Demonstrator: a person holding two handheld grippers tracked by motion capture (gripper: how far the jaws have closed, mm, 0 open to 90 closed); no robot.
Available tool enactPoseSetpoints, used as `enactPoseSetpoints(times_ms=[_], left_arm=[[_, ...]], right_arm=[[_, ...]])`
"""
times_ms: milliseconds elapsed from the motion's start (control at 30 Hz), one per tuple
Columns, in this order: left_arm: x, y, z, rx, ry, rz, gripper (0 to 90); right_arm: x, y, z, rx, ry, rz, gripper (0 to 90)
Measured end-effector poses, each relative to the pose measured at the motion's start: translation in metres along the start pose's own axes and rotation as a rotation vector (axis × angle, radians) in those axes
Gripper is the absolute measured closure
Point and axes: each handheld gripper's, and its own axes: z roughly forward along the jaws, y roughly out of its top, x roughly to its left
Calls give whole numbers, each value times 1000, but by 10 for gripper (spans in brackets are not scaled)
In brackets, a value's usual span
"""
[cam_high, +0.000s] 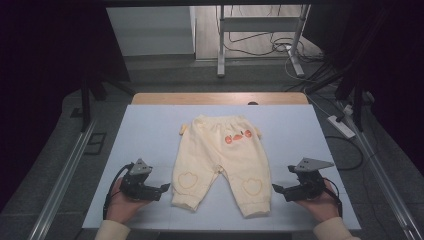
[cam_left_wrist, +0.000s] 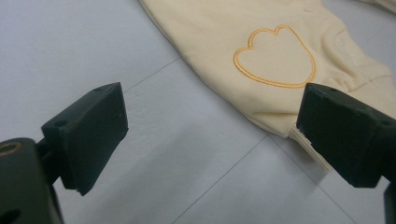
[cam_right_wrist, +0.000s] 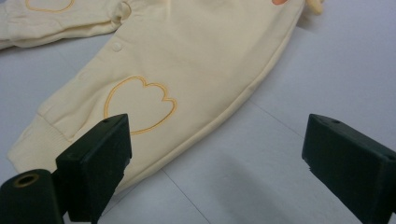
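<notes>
A pair of small cream baby trousers (cam_high: 220, 160) lies flat on the pale blue table mat (cam_high: 150, 130), waistband away from me, with an orange heart outline on each knee and orange fruit motifs near the waist. My left gripper (cam_high: 165, 189) rests on the mat just left of the left leg cuff, jaws wide open and empty. In the left gripper view the heart (cam_left_wrist: 275, 58) and cuff (cam_left_wrist: 308, 149) lie just ahead of that gripper (cam_left_wrist: 210, 135). My right gripper (cam_high: 278, 189) sits right of the other cuff, open and empty. The right gripper view (cam_right_wrist: 215, 158) shows that leg (cam_right_wrist: 187, 84).
The mat covers a wooden table (cam_high: 220, 98) whose far edge shows beyond it. Metal rails (cam_high: 65, 170) run along both sides. A stand's legs (cam_high: 220, 50), cables and a power strip (cam_high: 341, 126) lie on the floor beyond.
</notes>
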Motion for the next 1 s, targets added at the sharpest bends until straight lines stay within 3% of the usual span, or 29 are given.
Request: enactPoseSetpoints(times_ms=[1000], left_arm=[[2, -1, -2, -7, 4, 2, 89]], right_arm=[[4, 0, 3, 0, 3, -9, 86]])
